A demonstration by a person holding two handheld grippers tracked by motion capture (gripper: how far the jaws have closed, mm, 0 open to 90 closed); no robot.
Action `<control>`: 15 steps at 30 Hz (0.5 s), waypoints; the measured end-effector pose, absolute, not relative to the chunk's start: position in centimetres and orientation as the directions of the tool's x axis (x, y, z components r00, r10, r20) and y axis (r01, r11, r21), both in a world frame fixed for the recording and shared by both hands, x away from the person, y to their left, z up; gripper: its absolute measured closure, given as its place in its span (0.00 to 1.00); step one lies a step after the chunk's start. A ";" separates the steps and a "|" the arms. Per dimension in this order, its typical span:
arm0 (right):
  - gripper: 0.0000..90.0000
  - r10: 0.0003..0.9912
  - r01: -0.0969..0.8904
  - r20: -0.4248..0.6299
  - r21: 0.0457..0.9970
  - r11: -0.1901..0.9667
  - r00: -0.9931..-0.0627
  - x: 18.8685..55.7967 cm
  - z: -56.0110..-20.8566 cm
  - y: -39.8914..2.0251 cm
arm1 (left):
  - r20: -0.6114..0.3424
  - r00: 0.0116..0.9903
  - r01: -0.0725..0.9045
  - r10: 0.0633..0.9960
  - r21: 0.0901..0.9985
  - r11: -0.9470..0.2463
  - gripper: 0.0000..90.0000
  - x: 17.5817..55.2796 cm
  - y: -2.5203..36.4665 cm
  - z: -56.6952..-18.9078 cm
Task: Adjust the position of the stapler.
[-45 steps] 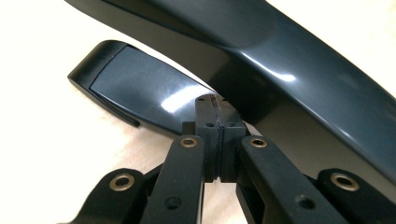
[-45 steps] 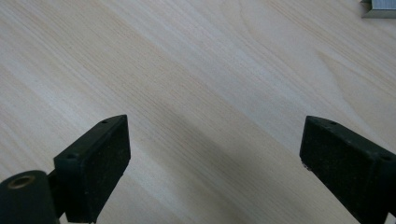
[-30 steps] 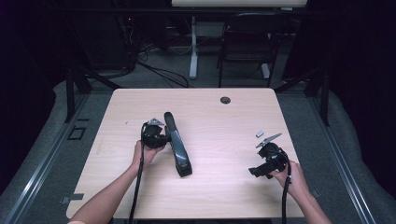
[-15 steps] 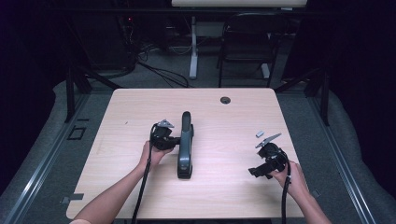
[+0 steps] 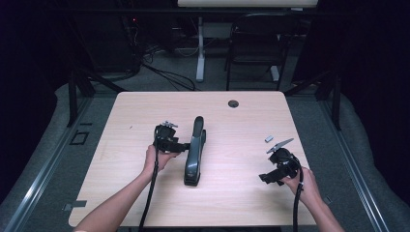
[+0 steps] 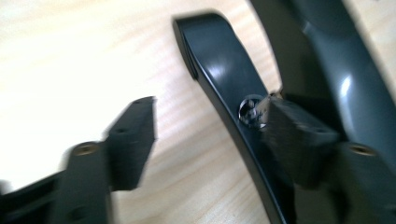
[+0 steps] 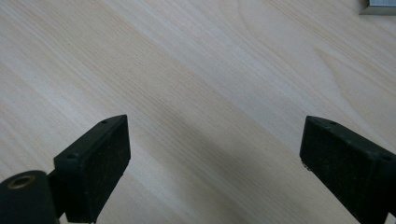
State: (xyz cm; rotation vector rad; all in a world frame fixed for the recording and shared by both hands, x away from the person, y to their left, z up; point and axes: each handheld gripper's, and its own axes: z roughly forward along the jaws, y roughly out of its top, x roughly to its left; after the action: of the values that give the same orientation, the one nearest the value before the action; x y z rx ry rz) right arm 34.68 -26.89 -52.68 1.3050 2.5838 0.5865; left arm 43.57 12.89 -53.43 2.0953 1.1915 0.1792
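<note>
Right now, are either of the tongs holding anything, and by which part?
Nothing is held. The left tongs, jaws just opened, sit beside the stapler; the right tongs are open over the table.

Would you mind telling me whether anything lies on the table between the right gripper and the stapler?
Nothing visible does: bare table separates the right gripper from the stapler. The small staple strip lies off that line.

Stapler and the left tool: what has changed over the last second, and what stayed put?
The stapler was swung from a slant to lie nearly straight up and down the table, shifting slightly right. The left tool moved with it; its jaws have just been opening, one pad by the stapler's base, the other apart over bare wood. The right tool, open, and the small metal strip kept their places.
</note>
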 end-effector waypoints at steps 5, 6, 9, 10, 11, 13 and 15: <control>0.09 0.800 0.728 0.008 0.420 0.542 -0.600 34.7 -52.7 -26.9 | -0.179 0.528 0.669 0.830 0.690 -0.277 0.19 42.6 12.7 -51.6; 0.09 0.801 0.728 0.011 0.425 0.538 -0.598 34.7 -52.7 -26.8 | -0.182 0.524 0.667 0.832 0.695 -0.269 0.17 42.5 12.7 -51.4; 0.09 0.798 0.727 0.004 0.417 0.546 -0.602 34.8 -52.8 -26.9 | -0.186 0.533 0.658 0.825 0.705 -0.266 0.07 42.1 12.2 -50.9; 0.09 0.796 0.726 0.007 0.416 0.548 -0.605 34.8 -52.8 -26.9 | -0.181 0.538 0.650 0.823 0.711 -0.268 0.07 41.9 11.9 -50.9; 0.09 0.799 0.729 0.009 0.418 0.543 -0.601 34.8 -52.8 -26.9 | -0.177 0.547 0.646 0.818 0.711 -0.278 0.06 41.7 11.5 -50.8; 0.09 0.800 0.729 0.004 0.417 0.544 -0.599 34.8 -52.9 -26.9 | -0.177 0.556 0.643 0.812 0.710 -0.285 0.04 41.6 11.1 -50.7; 0.09 0.798 0.728 0.007 0.413 0.547 -0.603 34.8 -52.9 -26.9 | -0.172 0.576 0.638 0.799 0.706 -0.308 0.03 41.3 9.9 -50.9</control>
State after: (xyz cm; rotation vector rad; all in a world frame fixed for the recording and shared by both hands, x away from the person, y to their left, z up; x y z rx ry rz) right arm 34.82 -26.88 -52.88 1.2960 2.5999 0.5663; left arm 41.26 9.94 -50.89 2.0463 1.1430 0.2698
